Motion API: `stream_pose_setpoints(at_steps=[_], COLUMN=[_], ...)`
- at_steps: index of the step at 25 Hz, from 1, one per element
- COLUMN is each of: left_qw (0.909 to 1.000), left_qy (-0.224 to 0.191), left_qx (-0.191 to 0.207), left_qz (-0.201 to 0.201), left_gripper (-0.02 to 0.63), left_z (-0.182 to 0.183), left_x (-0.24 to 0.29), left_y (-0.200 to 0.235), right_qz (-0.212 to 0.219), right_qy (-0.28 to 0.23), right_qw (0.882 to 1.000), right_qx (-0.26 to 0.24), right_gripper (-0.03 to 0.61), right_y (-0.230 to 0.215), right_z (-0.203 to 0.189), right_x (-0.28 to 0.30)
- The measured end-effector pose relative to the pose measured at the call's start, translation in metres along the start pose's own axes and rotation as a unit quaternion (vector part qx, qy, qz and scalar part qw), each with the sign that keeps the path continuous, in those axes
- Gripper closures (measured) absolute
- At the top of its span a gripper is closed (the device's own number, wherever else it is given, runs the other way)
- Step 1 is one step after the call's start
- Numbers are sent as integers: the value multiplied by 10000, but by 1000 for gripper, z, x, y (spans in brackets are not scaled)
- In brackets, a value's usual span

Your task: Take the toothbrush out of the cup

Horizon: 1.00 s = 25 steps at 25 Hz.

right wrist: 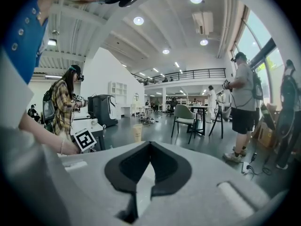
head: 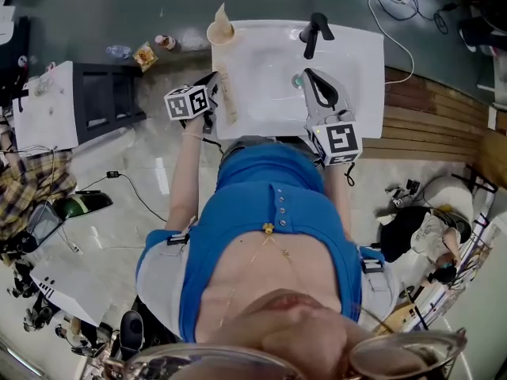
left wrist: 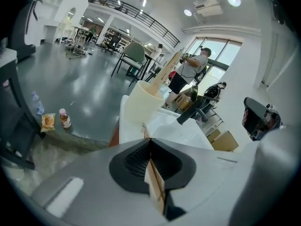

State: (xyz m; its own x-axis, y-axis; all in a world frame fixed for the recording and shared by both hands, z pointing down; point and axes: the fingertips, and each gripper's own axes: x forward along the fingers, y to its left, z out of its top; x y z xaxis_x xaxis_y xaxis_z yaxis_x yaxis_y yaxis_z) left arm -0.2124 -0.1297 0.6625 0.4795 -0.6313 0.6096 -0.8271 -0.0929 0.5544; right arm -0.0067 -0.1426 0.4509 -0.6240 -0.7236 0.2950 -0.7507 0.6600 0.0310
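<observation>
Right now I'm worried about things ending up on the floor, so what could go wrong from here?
The left gripper is shut on the thin toothbrush, held over the sink's left rim; if it slips, it might fall to the floor. The cup stands at the sink's corner just ahead of that gripper; a forward nudge could tip it off.

The cup (head: 220, 32) stands on the washbasin's (head: 360, 54) far-left corner, with the tap (head: 315, 32) at its far rim. The toothbrush (head: 229, 93) runs along the left rim, nearer than the cup, between the left hand-held gripper's (head: 214, 83) jaws.
</observation>
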Motion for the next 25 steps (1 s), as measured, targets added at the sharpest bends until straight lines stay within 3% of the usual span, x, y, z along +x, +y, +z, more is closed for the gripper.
stream_pose_setpoints(at_steps=[17, 21, 25], left_qw=[9990, 9987, 9976], left_qy=[39, -43, -242], left_qx=[51, 162, 307], left_qz=[442, 492, 568], left_gripper=[595, 561, 572], left_z=[-25, -28, -19], left_x=[9, 7, -1], left_y=[26, 24, 22], right_qz=[182, 239, 331], right_qy=[117, 118, 153], right_qw=[9997, 9995, 9991], right_qx=[-133, -179, -207], right_gripper=[577, 577, 577], right_y=[16, 22, 28], right_z=[-3, -2, -2], right_x=[12, 15, 22])
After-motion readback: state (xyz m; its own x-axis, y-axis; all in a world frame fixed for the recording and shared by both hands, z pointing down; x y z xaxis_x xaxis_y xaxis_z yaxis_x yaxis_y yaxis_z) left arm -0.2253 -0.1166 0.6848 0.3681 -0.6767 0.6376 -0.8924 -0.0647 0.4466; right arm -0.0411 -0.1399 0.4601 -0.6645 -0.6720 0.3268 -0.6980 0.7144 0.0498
